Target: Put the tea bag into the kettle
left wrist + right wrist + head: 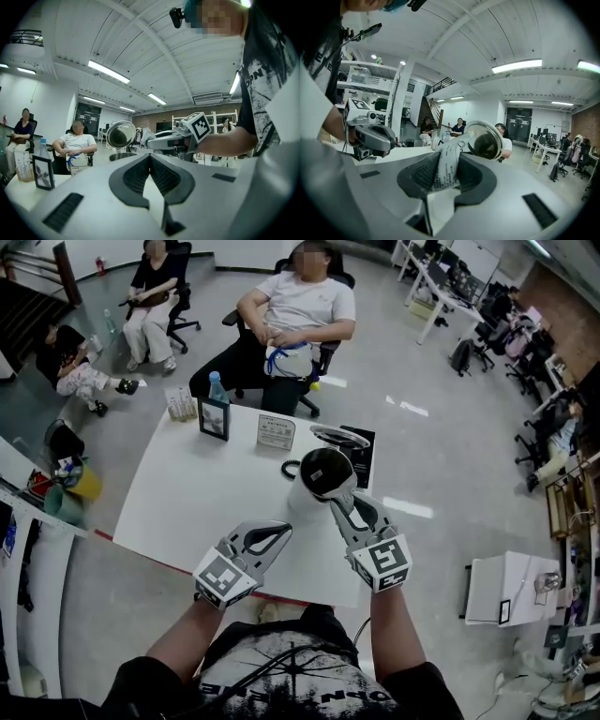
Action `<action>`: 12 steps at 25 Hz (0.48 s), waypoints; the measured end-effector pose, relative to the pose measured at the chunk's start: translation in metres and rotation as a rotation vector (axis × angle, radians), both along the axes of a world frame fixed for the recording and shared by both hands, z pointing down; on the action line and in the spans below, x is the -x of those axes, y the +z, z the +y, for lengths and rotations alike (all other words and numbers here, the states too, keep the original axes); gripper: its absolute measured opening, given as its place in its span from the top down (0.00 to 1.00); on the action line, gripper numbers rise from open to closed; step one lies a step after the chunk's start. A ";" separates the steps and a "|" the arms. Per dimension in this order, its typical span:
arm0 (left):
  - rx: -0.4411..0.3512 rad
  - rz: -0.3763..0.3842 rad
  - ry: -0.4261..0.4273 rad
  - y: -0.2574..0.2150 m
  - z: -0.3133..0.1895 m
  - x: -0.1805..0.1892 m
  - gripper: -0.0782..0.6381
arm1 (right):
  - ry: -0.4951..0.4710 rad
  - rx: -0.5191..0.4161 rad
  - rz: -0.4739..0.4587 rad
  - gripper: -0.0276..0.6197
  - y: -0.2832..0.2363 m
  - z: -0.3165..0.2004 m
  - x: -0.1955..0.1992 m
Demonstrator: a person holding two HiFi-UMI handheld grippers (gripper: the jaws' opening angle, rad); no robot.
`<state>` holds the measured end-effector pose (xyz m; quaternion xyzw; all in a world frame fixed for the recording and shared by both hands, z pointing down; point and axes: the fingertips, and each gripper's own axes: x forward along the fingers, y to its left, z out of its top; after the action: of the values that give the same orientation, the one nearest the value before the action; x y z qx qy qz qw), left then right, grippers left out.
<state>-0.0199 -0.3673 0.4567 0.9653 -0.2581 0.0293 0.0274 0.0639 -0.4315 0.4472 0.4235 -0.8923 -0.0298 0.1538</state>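
Upright kettle lid [325,472] stands before right tool [343,507]; table [187,493] leftward lies free.

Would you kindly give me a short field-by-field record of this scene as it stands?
table: white, bears the kettle, a framed picture and a card
kettle: white, lid tipped open
tea bag: clamped in the right gripper, close to the kettle
left gripper: shut, empty, beside the right one

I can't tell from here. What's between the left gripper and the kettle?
Only bare table lies between the left gripper and the kettle. The head view shows this best.
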 end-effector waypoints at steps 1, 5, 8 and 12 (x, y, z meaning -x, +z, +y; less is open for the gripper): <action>0.005 0.002 -0.013 0.001 -0.002 0.001 0.88 | -0.012 0.004 0.004 0.79 0.001 -0.005 0.001; 0.007 -0.006 -0.078 0.003 -0.013 0.013 0.88 | -0.055 0.022 0.020 0.79 0.006 -0.026 0.009; 0.009 -0.008 -0.116 0.005 -0.017 0.021 0.88 | -0.081 0.036 0.030 0.79 0.011 -0.041 0.016; 0.032 -0.002 -0.165 0.010 -0.019 0.026 0.88 | -0.104 0.052 0.035 0.79 0.016 -0.058 0.022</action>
<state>-0.0456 -0.3866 0.4668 0.9402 -0.3360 0.0320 0.0450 0.0422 -0.4899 0.4628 0.3719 -0.9107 -0.0217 0.1785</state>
